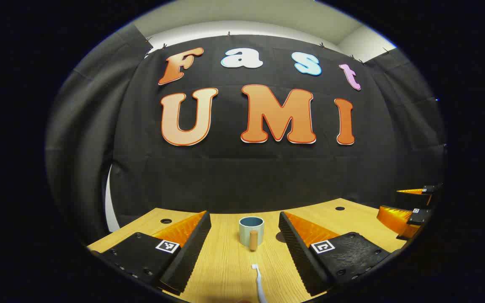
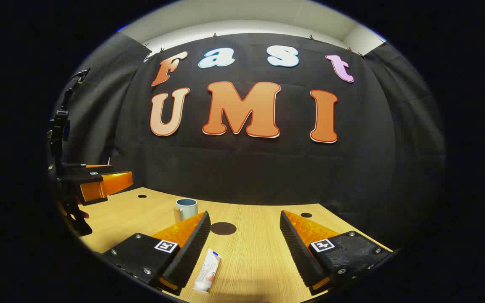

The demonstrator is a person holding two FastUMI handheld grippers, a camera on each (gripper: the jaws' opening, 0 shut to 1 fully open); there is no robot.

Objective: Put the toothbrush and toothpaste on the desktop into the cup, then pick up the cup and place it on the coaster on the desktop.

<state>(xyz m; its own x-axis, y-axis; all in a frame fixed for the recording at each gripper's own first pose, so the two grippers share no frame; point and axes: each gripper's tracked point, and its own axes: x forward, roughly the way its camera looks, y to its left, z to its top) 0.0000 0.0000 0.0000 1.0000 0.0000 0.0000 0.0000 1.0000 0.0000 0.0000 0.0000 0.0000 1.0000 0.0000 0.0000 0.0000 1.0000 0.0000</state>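
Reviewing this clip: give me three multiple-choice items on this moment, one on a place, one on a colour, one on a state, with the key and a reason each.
1. Where does the toothbrush lie in the left gripper view?
A. Inside the cup
B. On the desk, nearer than the cup
C. On the coaster

2. What colour is the cup?
A. Red
B. Yellow
C. Pale blue-green

3. How does the right gripper stand?
A. Open, holding nothing
B. Shut on the toothpaste
C. Shut on the cup

Key:
1 B: it lies flat on the desk, between the left gripper's fingers and short of the cup.
2 C: its wall is pale blue-green, with a wooden handle.
3 A: its fingers stand wide apart; the toothpaste lies loose on the desk, the coaster bare.
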